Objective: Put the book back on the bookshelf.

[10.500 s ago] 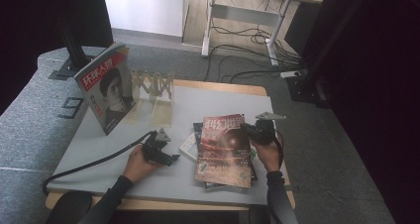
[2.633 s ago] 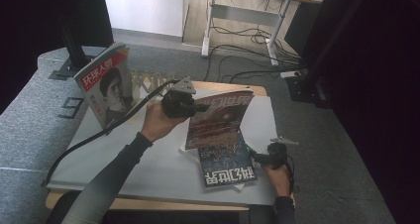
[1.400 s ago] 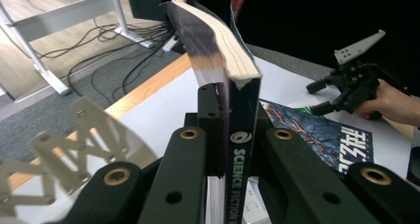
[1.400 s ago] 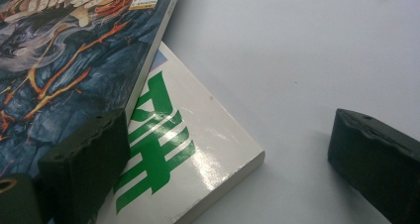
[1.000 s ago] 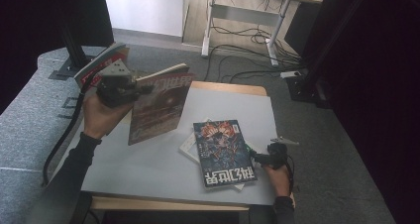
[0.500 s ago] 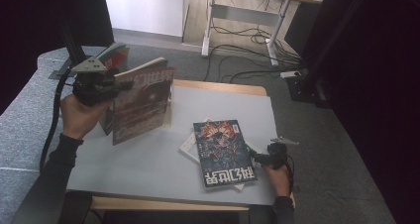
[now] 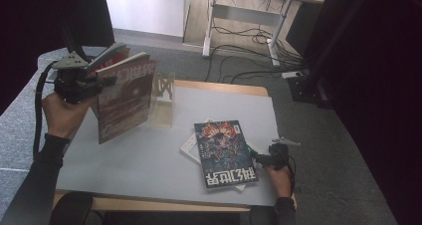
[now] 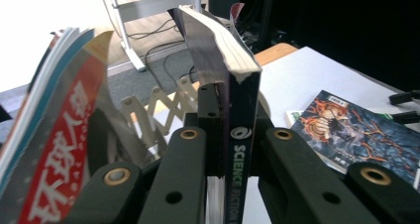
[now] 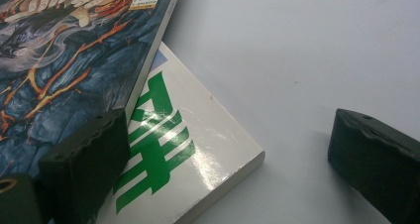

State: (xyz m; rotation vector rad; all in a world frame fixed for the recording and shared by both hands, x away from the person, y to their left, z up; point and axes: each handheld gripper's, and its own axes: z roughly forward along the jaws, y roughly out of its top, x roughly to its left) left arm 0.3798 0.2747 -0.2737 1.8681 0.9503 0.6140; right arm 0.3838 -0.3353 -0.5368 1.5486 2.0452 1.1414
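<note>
Left gripper [image 7: 99, 83] clamps magazine [image 7: 124, 103] spine; right gripper [image 9: 223, 154] gapes beside stack [image 9: 168, 149].

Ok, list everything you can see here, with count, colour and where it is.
Held magazine: one, dark red cover, upright above the table's left part, clamped at its spine.
Standing magazine: one, red lettering on its cover, at the rack, just beyond the held one.
Rack: one, pale zigzag wood with clear dividers, back left of the table.
Dark magazine: one, blue-black with orange art, flat at front right.
White book: one, green print, under the dark magazine.
Table: one, grey top with wood edge.
Desk: one, white legs, cables on the floor below it, background.
Left gripper: black, shut on the held magazine.
Right gripper: black, jaws open, resting at the stack's right edge.
</note>
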